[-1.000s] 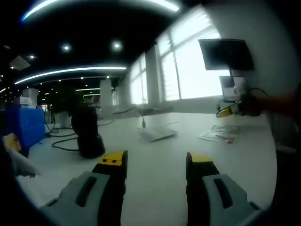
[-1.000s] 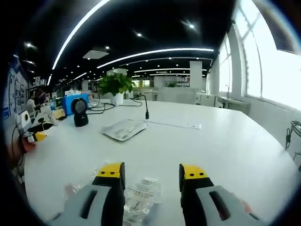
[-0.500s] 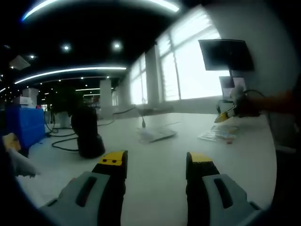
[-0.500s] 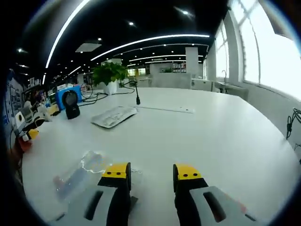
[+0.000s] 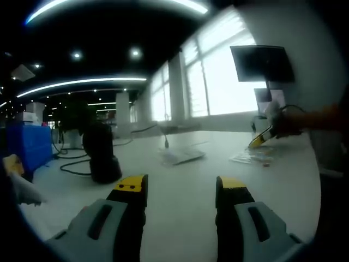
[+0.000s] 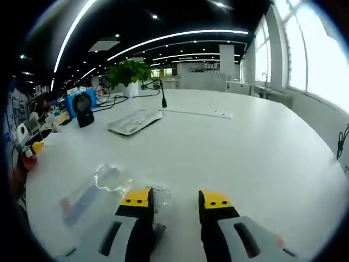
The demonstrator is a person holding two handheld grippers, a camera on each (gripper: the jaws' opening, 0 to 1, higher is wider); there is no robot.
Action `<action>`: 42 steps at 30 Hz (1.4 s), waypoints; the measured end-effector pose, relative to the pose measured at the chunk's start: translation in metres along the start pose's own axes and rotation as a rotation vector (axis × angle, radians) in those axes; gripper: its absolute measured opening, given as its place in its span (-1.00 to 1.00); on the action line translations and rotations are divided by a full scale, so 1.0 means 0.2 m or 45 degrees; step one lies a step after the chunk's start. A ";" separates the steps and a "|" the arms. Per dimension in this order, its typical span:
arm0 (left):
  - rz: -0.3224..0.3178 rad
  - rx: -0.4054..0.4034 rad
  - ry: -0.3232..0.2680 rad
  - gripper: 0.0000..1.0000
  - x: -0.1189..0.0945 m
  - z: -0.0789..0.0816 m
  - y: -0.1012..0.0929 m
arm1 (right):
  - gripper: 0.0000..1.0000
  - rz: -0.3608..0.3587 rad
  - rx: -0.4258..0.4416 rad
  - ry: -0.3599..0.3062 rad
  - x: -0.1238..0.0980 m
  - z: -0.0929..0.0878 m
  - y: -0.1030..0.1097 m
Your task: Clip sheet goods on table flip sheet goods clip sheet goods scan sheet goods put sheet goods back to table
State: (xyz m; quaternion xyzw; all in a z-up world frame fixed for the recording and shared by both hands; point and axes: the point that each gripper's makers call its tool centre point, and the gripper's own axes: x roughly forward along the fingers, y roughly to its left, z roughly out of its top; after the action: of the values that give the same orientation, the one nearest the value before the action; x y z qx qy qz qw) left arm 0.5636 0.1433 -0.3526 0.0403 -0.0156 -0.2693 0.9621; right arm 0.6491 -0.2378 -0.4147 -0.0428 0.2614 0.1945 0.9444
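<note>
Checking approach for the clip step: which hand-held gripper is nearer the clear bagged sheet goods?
Right. The right hand-held gripper is right at the sheet goods, open, one jaw at the bag's edge. The left hand-held gripper sits far across the table, open.

Both views skim low over the white table (image 6: 262, 153), facing different ways, sharing its top

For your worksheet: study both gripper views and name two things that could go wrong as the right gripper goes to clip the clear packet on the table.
1. The clear packet lies flat on the smooth white table, mostly to one side of the open right gripper. Its jaws may close on a corner, so the packet could slip out or slide away.
2. The packet is transparent and glossy, so its edges are hard to judge; the jaws might shut on nothing.
</note>
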 end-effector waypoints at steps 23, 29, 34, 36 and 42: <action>-0.003 0.004 0.005 -0.15 0.00 0.00 0.00 | -0.99 0.012 -0.010 0.122 0.00 -0.02 0.02; -0.002 0.005 0.006 -0.15 0.00 -0.01 0.00 | -1.00 0.020 -0.020 0.125 -0.01 -0.01 0.01; -0.002 0.005 0.007 -0.15 0.01 -0.01 0.00 | -1.00 0.016 -0.014 0.086 -0.03 0.02 0.02; -0.002 0.005 0.008 -0.15 0.01 -0.01 0.00 | -1.00 0.022 -0.005 0.068 -0.05 0.03 0.04; -0.003 0.006 0.009 -0.15 0.01 -0.01 0.00 | -1.00 0.045 0.040 0.057 -0.04 0.02 0.02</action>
State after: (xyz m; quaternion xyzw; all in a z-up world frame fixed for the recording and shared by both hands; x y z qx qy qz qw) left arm 0.5649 0.1433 -0.3549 0.0435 -0.0130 -0.2703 0.9617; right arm 0.6432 -0.2364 -0.4066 -0.0278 0.2863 0.2059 0.9353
